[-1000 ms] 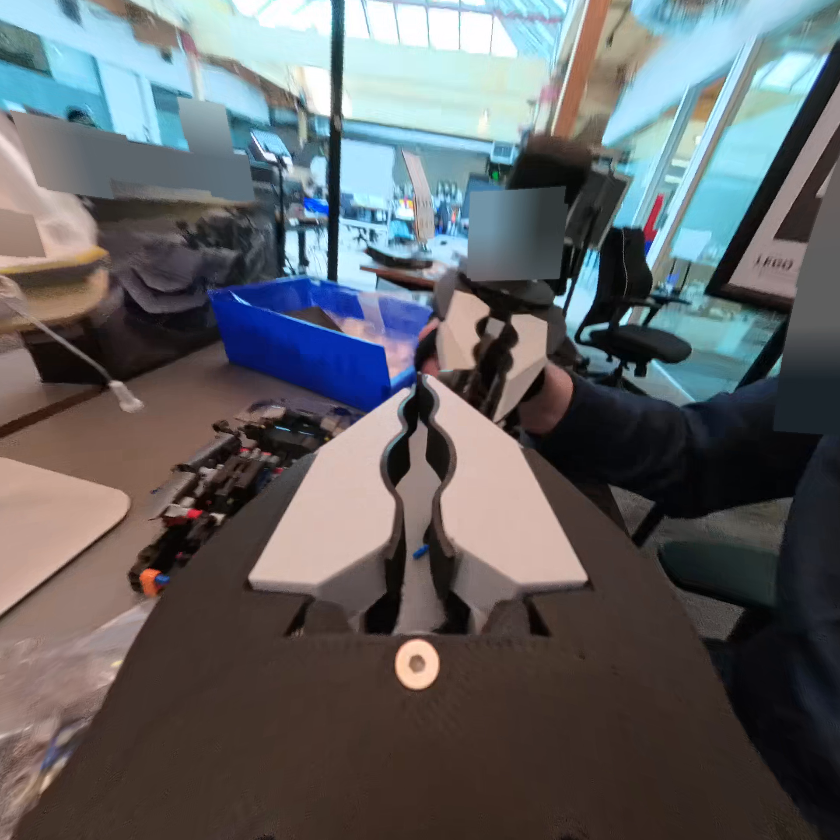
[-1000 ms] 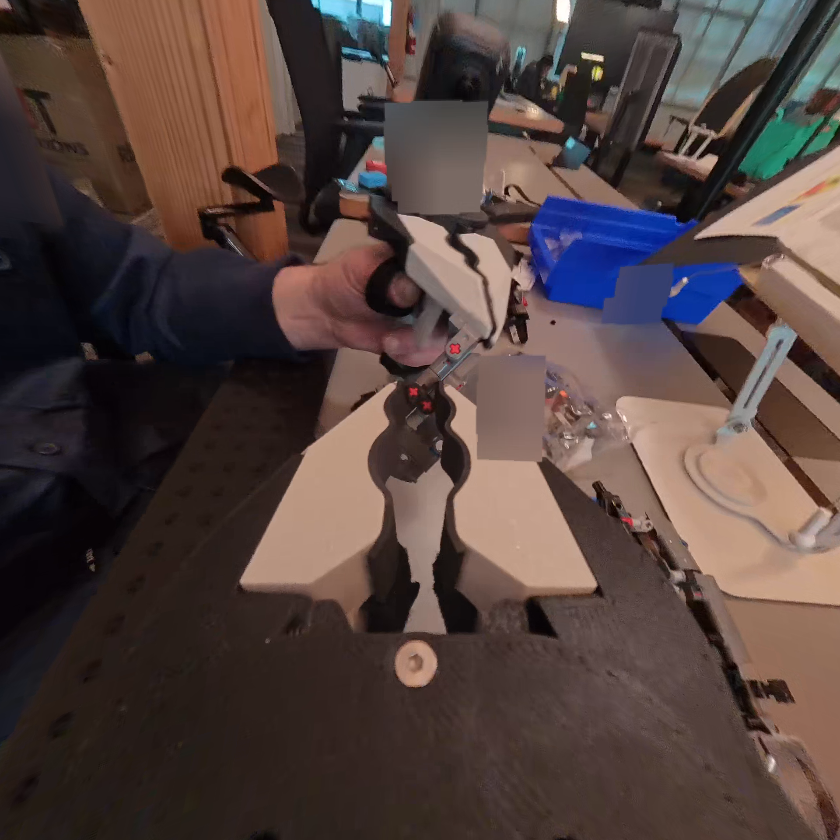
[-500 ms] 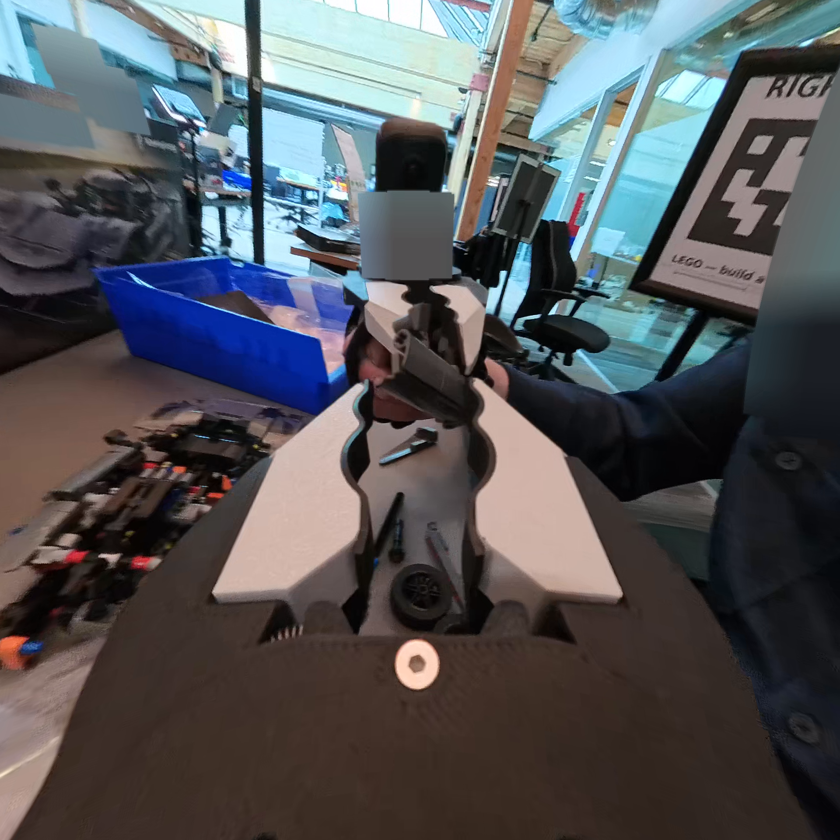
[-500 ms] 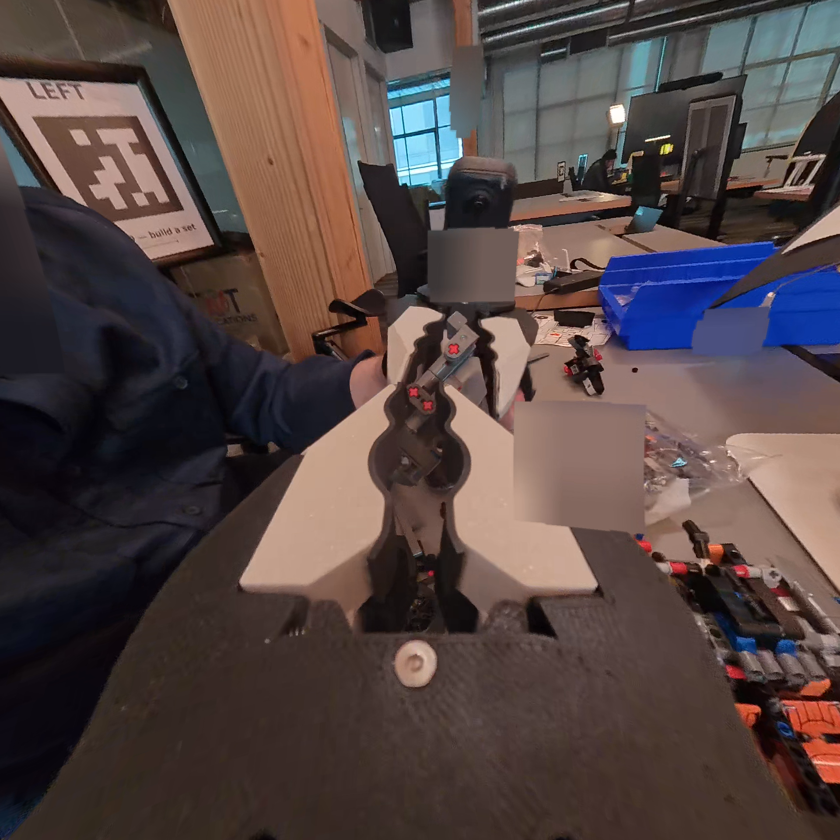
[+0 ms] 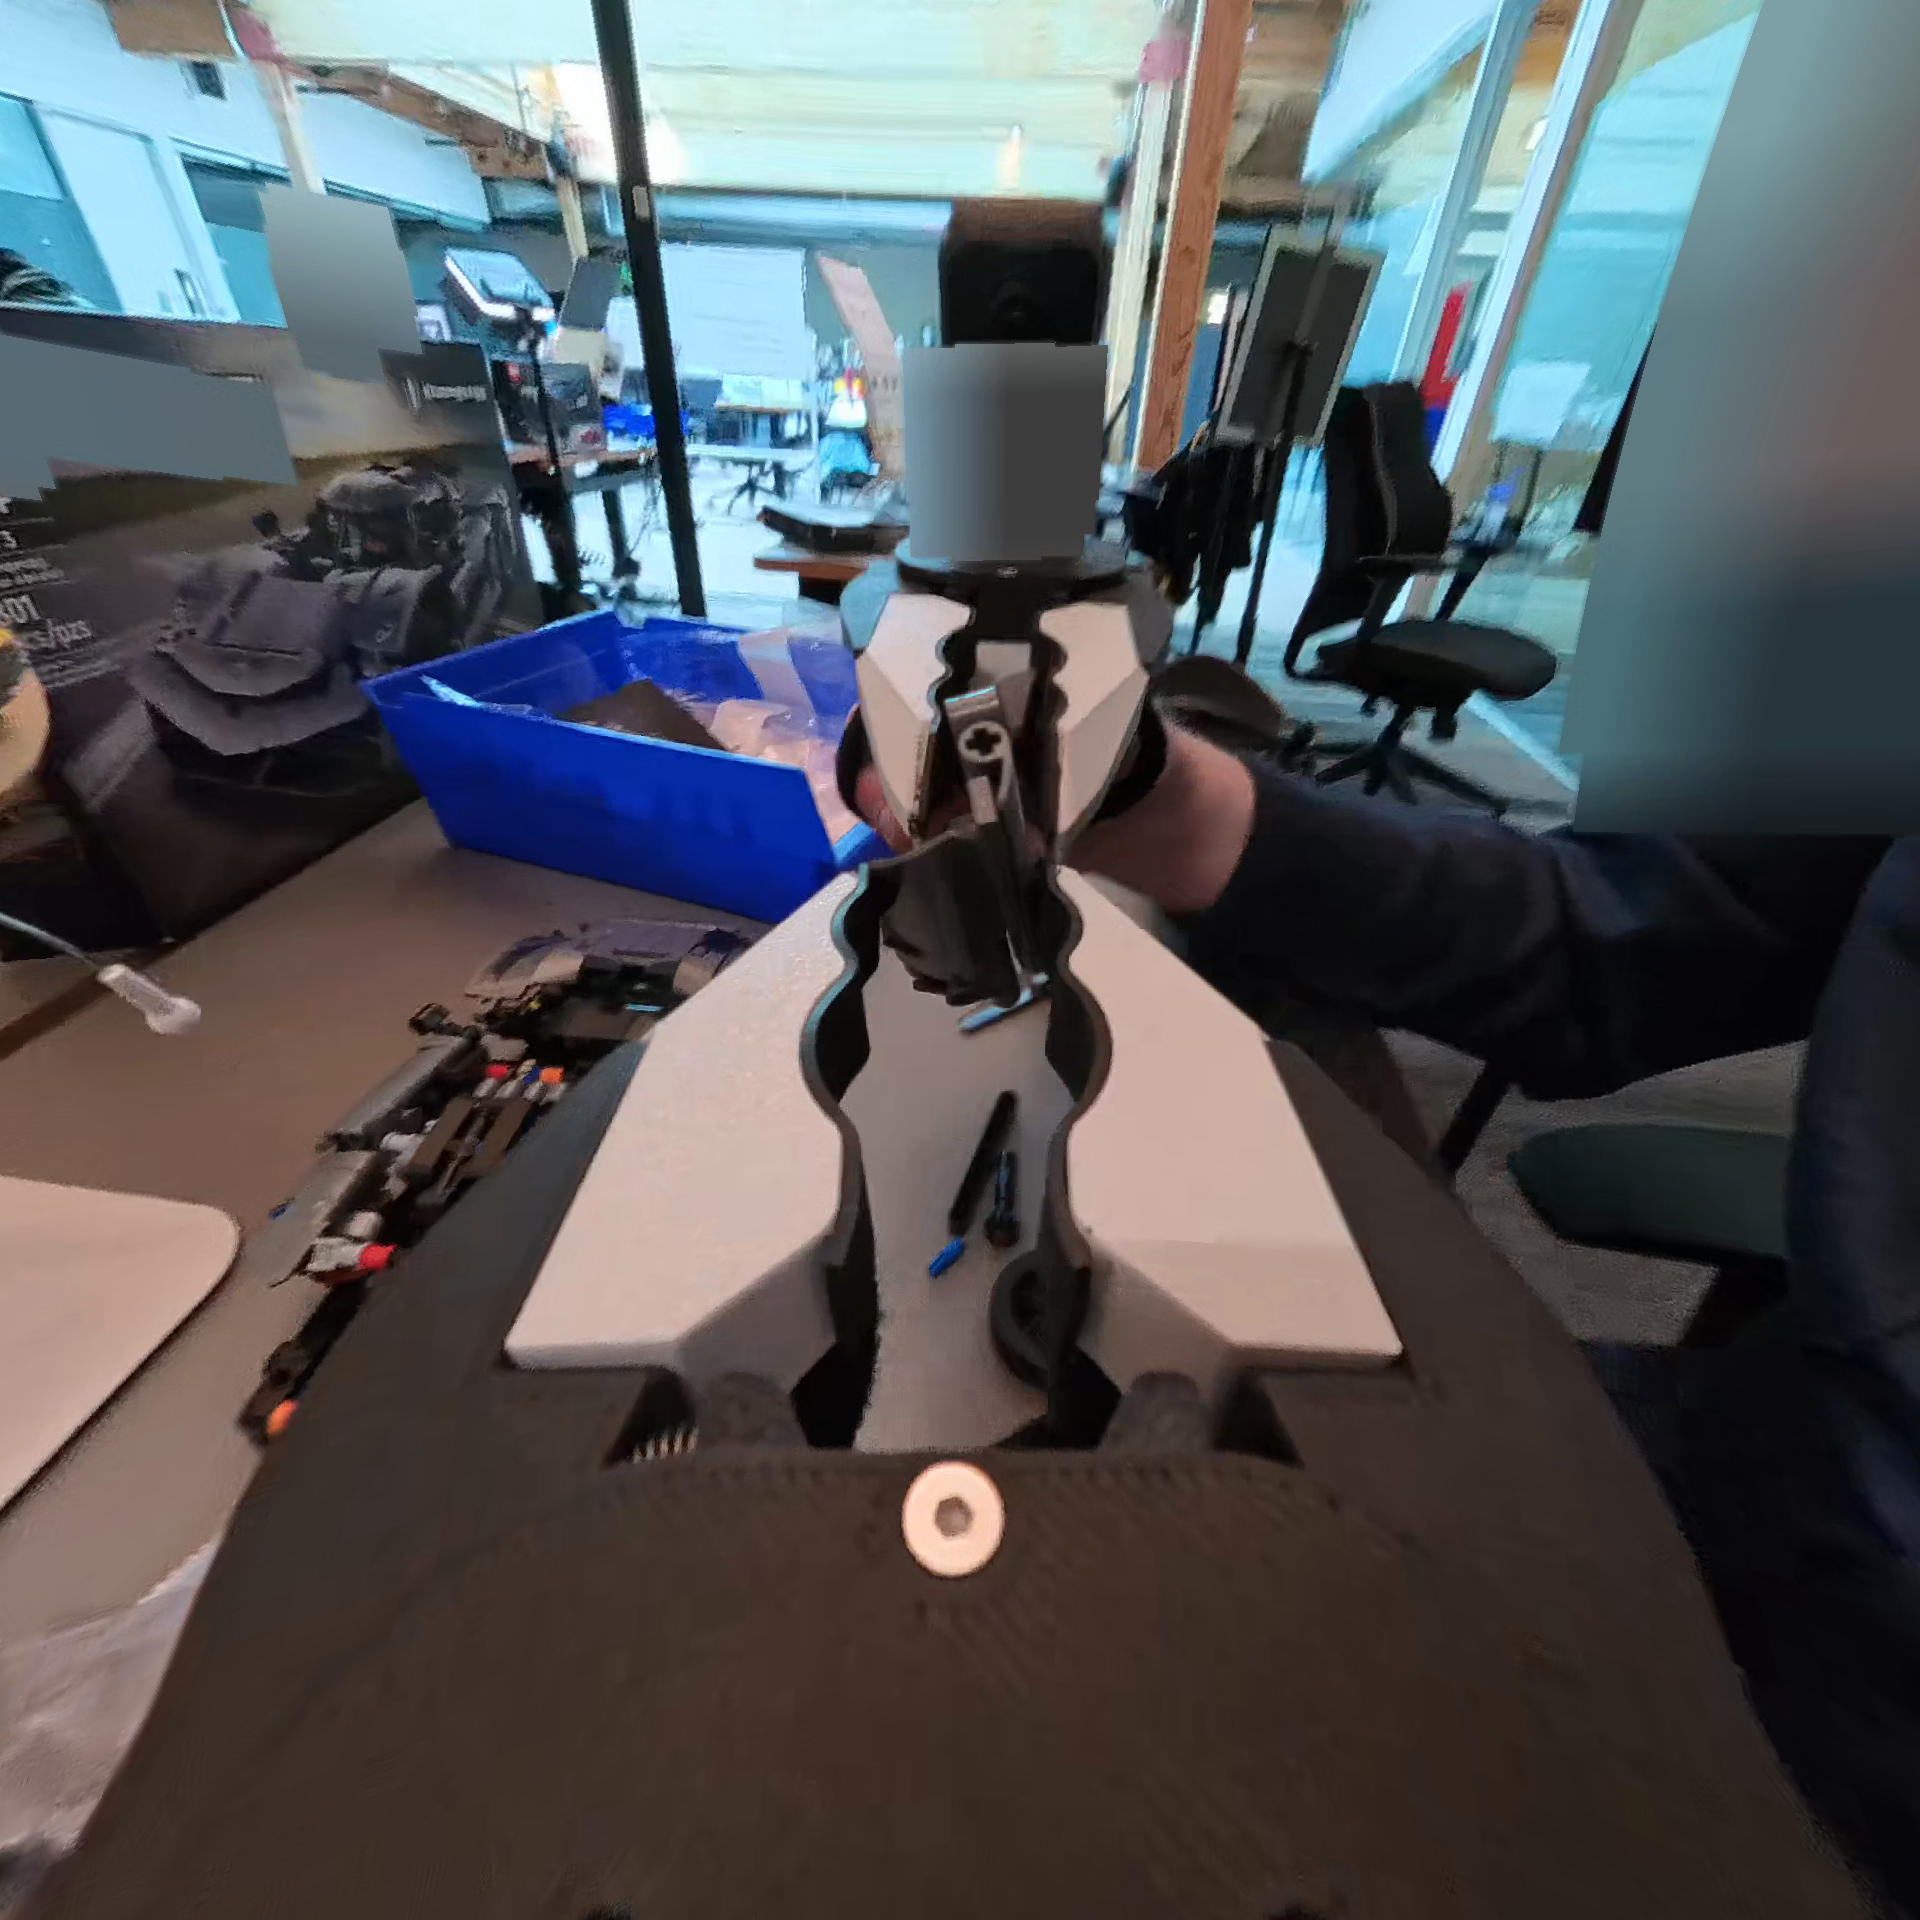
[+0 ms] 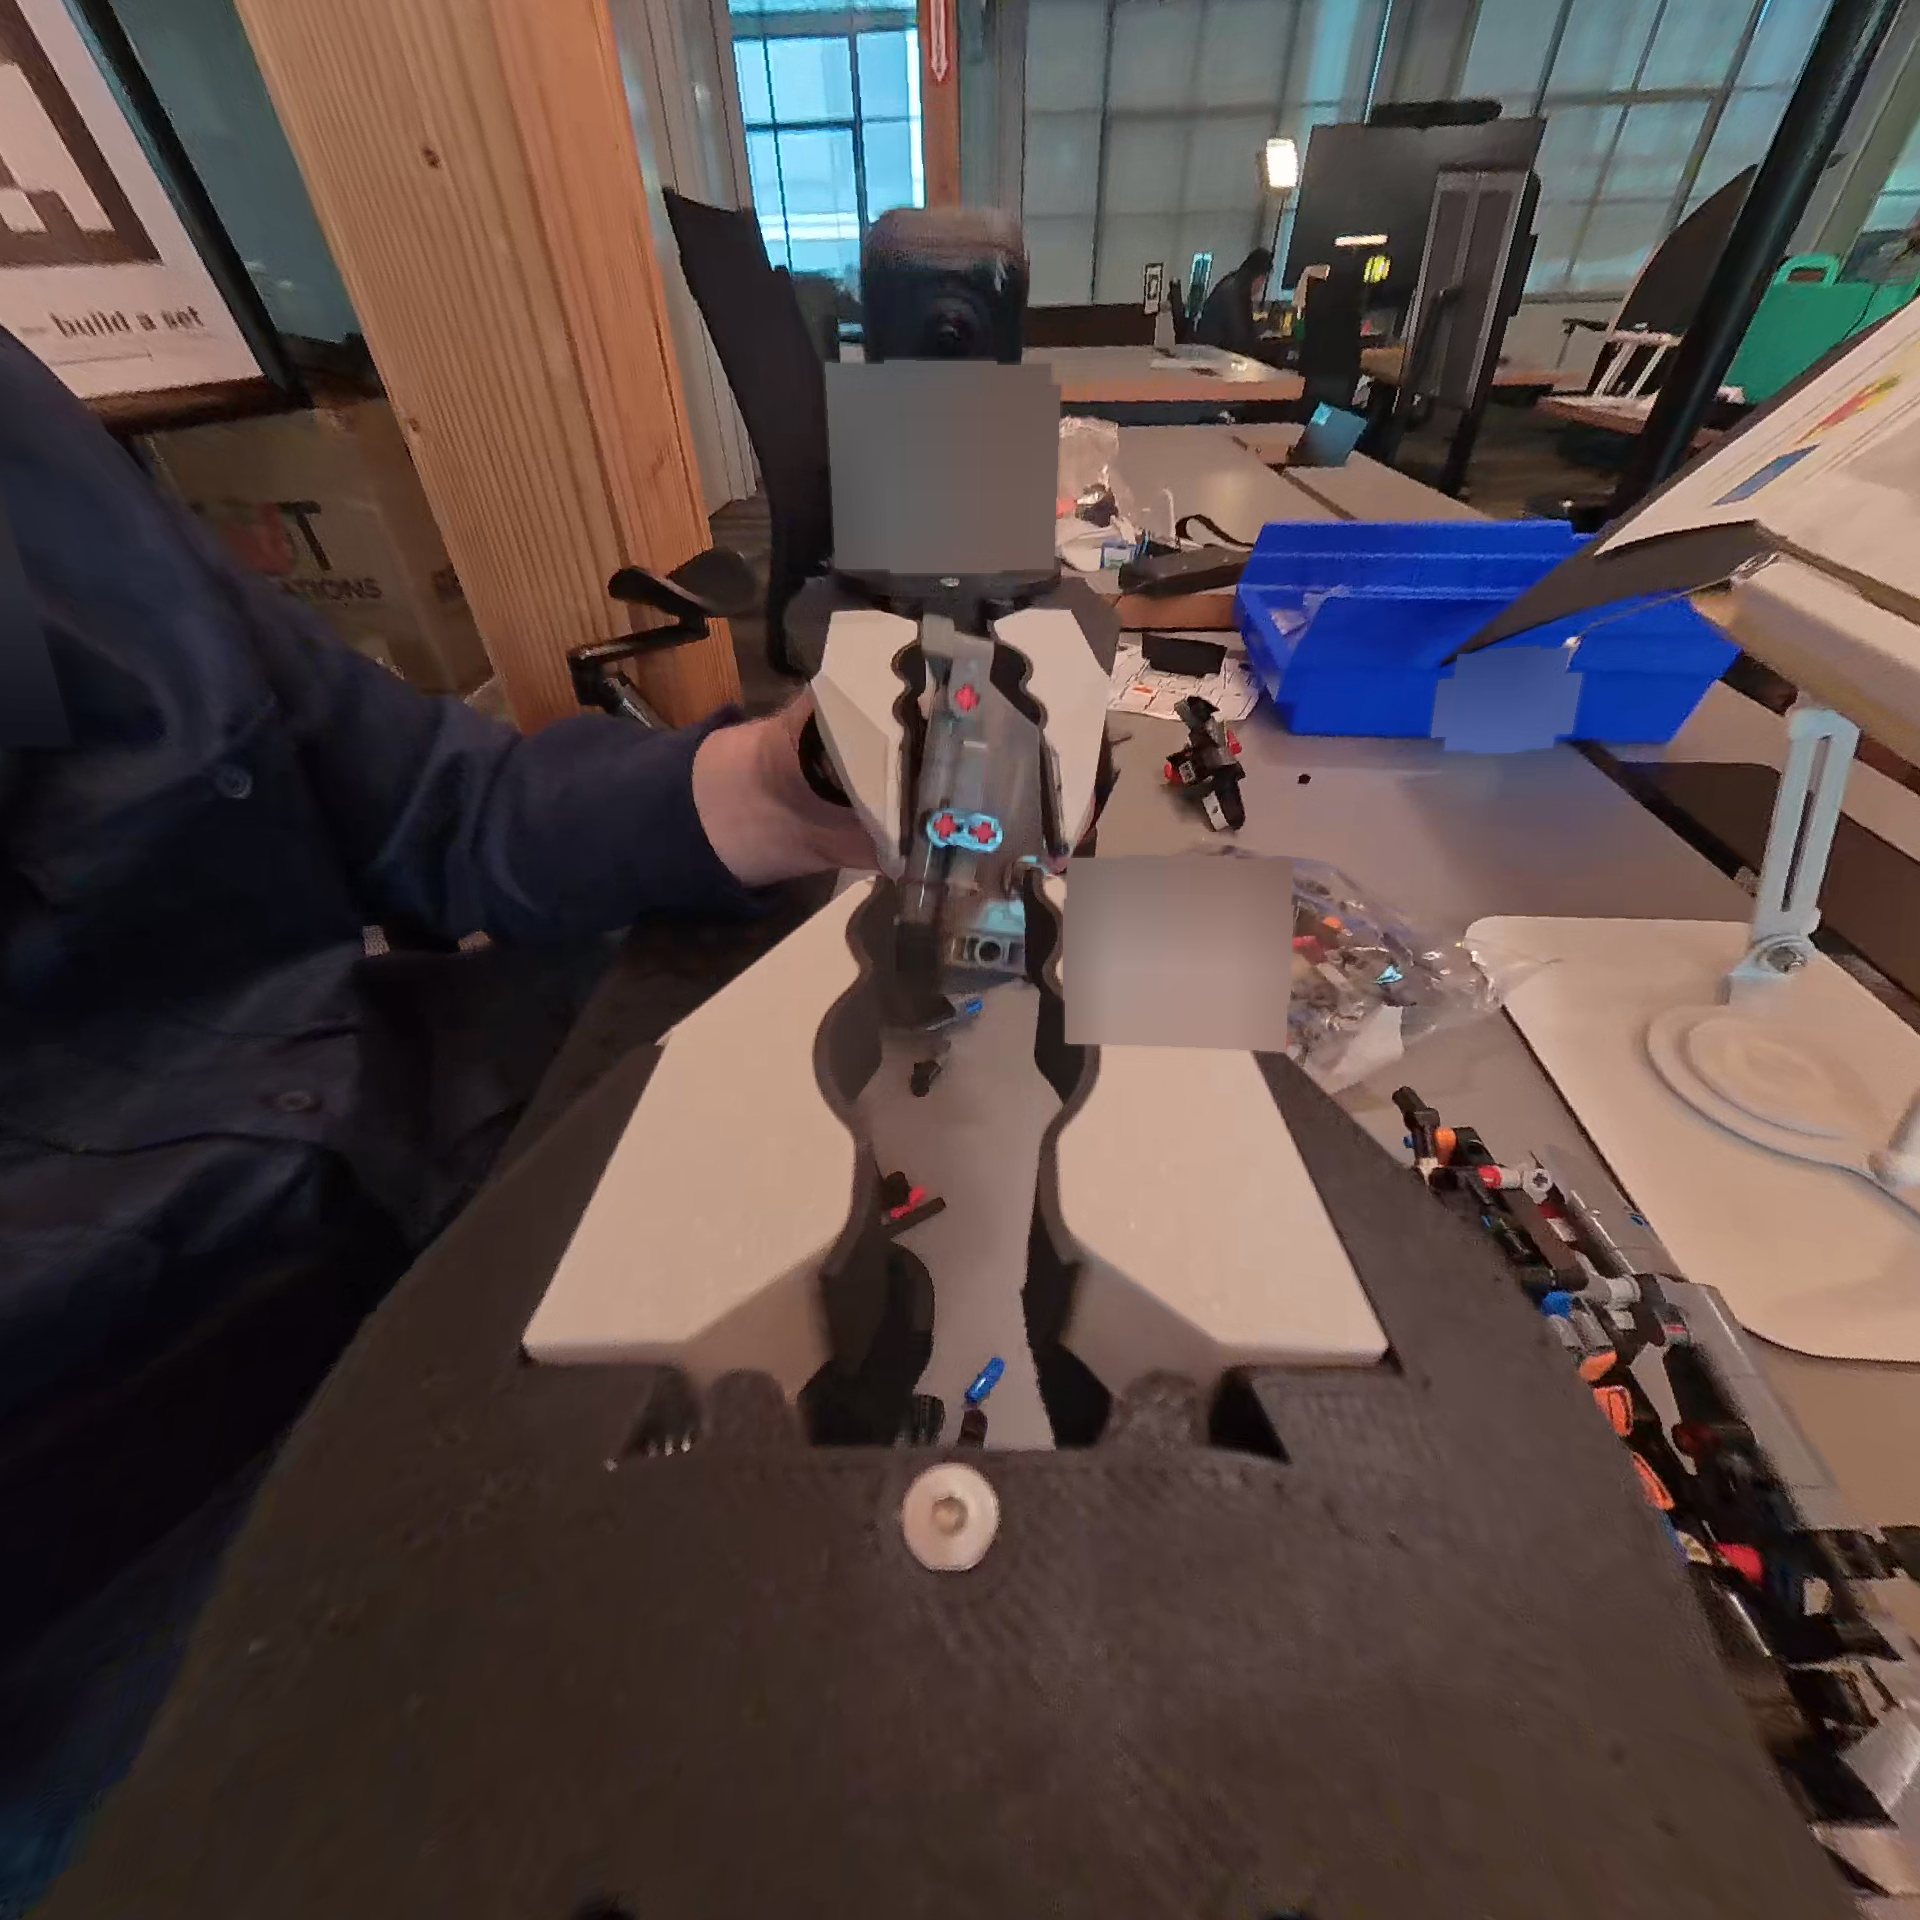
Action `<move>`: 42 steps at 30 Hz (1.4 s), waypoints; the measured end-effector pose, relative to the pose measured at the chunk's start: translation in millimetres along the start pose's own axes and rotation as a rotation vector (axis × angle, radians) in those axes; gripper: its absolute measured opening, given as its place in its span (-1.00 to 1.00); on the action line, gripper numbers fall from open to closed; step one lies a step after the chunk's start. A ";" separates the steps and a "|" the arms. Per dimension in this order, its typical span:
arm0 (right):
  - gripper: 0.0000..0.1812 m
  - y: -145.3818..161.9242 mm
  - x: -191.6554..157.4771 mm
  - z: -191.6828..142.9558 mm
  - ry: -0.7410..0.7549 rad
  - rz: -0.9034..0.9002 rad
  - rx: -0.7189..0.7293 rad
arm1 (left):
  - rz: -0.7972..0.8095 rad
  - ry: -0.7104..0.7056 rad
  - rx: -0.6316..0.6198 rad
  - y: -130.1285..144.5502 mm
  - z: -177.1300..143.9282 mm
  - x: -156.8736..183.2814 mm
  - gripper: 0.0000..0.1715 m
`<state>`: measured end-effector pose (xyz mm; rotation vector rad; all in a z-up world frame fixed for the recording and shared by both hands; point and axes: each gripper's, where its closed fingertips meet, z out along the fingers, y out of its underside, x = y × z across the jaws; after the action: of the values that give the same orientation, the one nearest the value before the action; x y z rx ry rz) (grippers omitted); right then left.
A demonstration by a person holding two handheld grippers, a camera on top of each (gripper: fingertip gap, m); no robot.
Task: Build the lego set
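Observation:
A small grey and black lego assembly (image 6: 961, 790) with red pins hangs in the air between my two grippers, which face each other. My right gripper (image 6: 961, 904) is shut on its near end. My left gripper (image 5: 961, 894) has its tips around the assembly's dark end (image 5: 940, 914), and the piece fills the gap. The right gripper also shows in the left wrist view (image 5: 997, 717), with a grey beam between its fingers. A half-built dark lego model (image 5: 447, 1101) lies on the grey table; it also shows in the right wrist view (image 6: 1621, 1351).
A blue bin (image 5: 623, 769) stands at the back. A clear bag of parts (image 6: 1371, 956), a small black sub-build (image 6: 1205, 758) and a white stand base (image 6: 1662, 1091) are on the table. A black axle (image 5: 982, 1153) and a wheel (image 5: 1023, 1320) lie below. The grippers are tip to tip, or close to it.
My left gripper was shut and empty, then opened wide, and now sits narrower around the assembly's end. My right gripper kept its hold. Both grippers turned to face each other.

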<state>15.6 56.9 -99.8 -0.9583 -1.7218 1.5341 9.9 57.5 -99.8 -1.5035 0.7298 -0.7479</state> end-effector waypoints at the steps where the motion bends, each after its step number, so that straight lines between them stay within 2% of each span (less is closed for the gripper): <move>1: -0.76 2.6 -1.3 2.9 -0.001 -0.012 -0.019 | 0.034 -0.002 -0.035 4.7 2.3 2.0 -0.68; 8: -0.84 4.2 -10.6 9.3 -0.047 -0.016 -0.024 | 0.187 -0.032 -0.106 12.0 8.4 9.1 -0.68; 14: -0.85 6.3 -14.0 8.8 -0.054 -0.040 -0.047 | 0.322 -0.100 -0.151 14.0 7.9 10.2 -0.68; 20: -0.80 8.4 -18.4 9.8 -0.070 -0.032 -0.062 | 0.431 -0.115 -0.153 9.9 6.3 17.1 -0.68; 24: -0.84 12.5 -22.0 11.1 -0.073 -0.065 -0.093 | 0.489 -0.127 -0.192 14.9 6.5 17.6 -0.68; 34: -0.86 10.4 -33.5 12.1 -0.093 -0.136 -0.095 | 0.564 -0.122 -0.203 13.2 3.1 27.1 -0.69; 42: -0.86 17.3 -38.2 9.3 -0.107 -0.163 -0.129 | 0.533 -0.081 -0.214 18.1 3.8 32.8 -0.70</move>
<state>30.0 20.6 -117.7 -0.7879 -1.9439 1.4054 32.0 32.3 -116.9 -1.4249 1.1154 -0.2097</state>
